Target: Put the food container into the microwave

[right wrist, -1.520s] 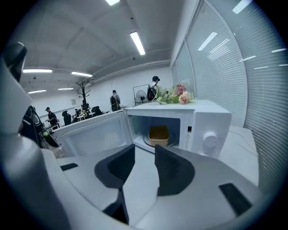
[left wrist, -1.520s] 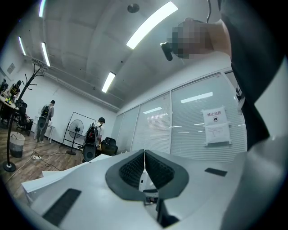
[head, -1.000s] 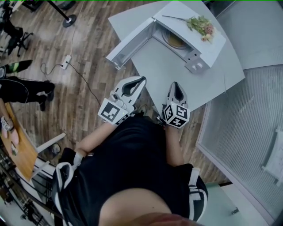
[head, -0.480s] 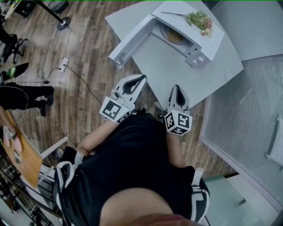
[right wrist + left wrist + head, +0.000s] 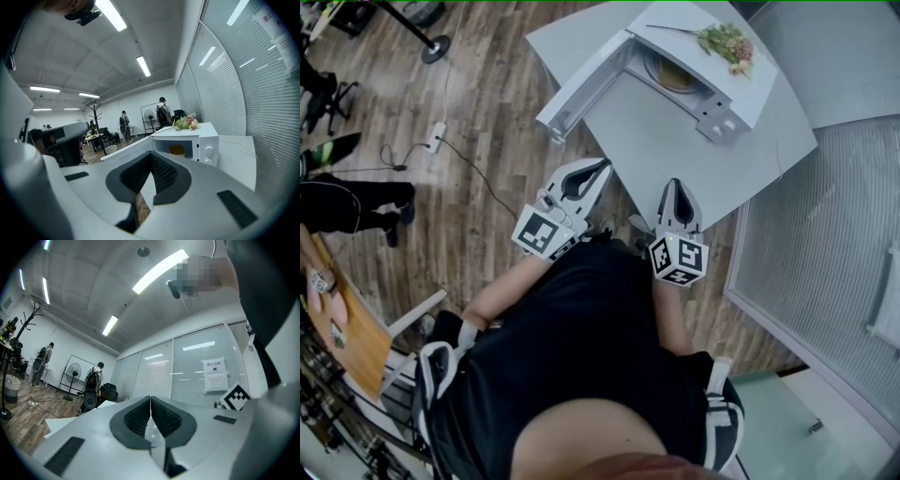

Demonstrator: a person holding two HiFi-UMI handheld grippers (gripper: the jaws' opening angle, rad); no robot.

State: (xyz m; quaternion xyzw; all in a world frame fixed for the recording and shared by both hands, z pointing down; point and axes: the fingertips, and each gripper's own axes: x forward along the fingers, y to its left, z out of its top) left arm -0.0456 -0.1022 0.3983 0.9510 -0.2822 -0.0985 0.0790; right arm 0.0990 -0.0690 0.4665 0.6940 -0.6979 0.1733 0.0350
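A white microwave (image 5: pixel 712 89) stands on a grey table (image 5: pixel 675 159) with its door (image 5: pixel 581 89) swung open to the left. A yellow food container (image 5: pixel 673 77) sits inside the cavity, and it also shows in the right gripper view as the container (image 5: pixel 177 150) behind the open door (image 5: pixel 125 150). My left gripper (image 5: pixel 601 167) is shut and empty, held over the floor off the table's near left edge. My right gripper (image 5: pixel 673 184) is shut and empty at the table's near edge and points at the microwave (image 5: pixel 206 140). In its own view the left gripper (image 5: pixel 150 400) faces a glass wall.
A bunch of flowers (image 5: pixel 727 42) lies on top of the microwave. A power strip with a cable (image 5: pixel 439 133) lies on the wooden floor at left. A glass partition with blinds (image 5: pixel 825 272) runs along the right. People stand by a fan (image 5: pixel 149 115) far off.
The head view has shifted slightly, so the microwave sits a little higher in frame. Both grippers stay shut and close to the body, the right one a touch lower.
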